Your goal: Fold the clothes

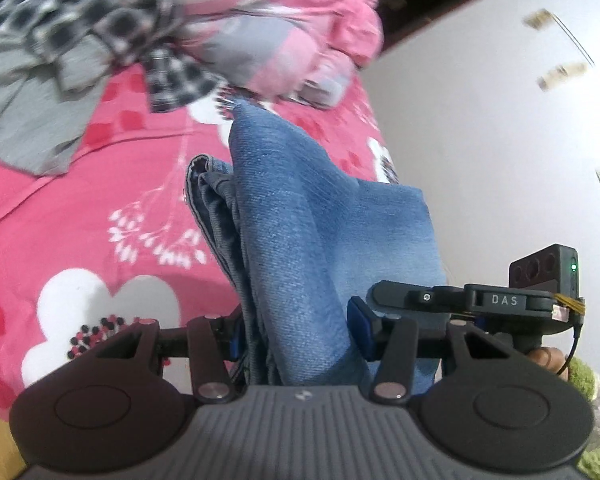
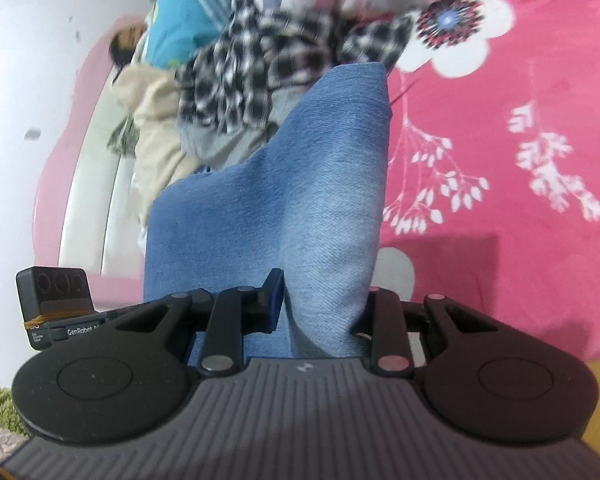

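Right now both grippers are clamped on the jeans (image 1: 320,216), which hang from them above the bed (image 1: 60,208). The left gripper (image 1: 298,332) has a thick bunch of denim between its blue pads (image 1: 360,328), several layers gathered together, with a grey inner seam showing on the left of the bundle. The right gripper (image 2: 320,312) pinches a thinner fold, its jaws closer together, the cloth rising away from it in a broad blue panel. In the left view the right gripper's body sits just beside the denim, and fingertips (image 1: 544,356) show under it. Behind the jeans a pile of clothes lies on the pink flowered sheet: a checked shirt (image 2: 260,76), a grey garment (image 1: 24,120), something pink and grey (image 1: 268,36), and in the right view a turquoise piece (image 2: 180,24) and a beige one (image 2: 156,128) toward the bed's edge. A white wall (image 1: 500,140) stands beyond.
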A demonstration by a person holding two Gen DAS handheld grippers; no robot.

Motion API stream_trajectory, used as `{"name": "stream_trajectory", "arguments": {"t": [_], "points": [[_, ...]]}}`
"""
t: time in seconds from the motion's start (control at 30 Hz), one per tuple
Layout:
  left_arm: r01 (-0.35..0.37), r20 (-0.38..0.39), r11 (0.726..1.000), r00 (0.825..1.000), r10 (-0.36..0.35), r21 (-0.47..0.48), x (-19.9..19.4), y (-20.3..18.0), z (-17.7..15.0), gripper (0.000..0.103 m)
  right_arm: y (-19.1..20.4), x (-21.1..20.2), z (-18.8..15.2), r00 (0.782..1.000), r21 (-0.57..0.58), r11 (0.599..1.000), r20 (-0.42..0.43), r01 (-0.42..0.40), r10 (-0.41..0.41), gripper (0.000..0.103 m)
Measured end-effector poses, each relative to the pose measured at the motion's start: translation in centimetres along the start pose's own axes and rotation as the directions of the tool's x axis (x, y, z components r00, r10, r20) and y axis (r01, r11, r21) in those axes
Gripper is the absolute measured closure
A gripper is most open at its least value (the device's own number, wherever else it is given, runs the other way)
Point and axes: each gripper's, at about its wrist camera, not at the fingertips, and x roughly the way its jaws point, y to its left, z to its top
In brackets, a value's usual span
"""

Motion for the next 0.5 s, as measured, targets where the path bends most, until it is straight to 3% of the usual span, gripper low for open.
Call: {"name": "stream_trajectory", "arguments": {"t": [0.5], "points": [[0.105,-0.128,0.972,0.989,-0.079,0.209,3.4,-8.2,-1.3,0.053,-2.3,-9.0,-7.6,0.963,0.135,0.989,0.253,0.058,-0.091,0.078]]}}
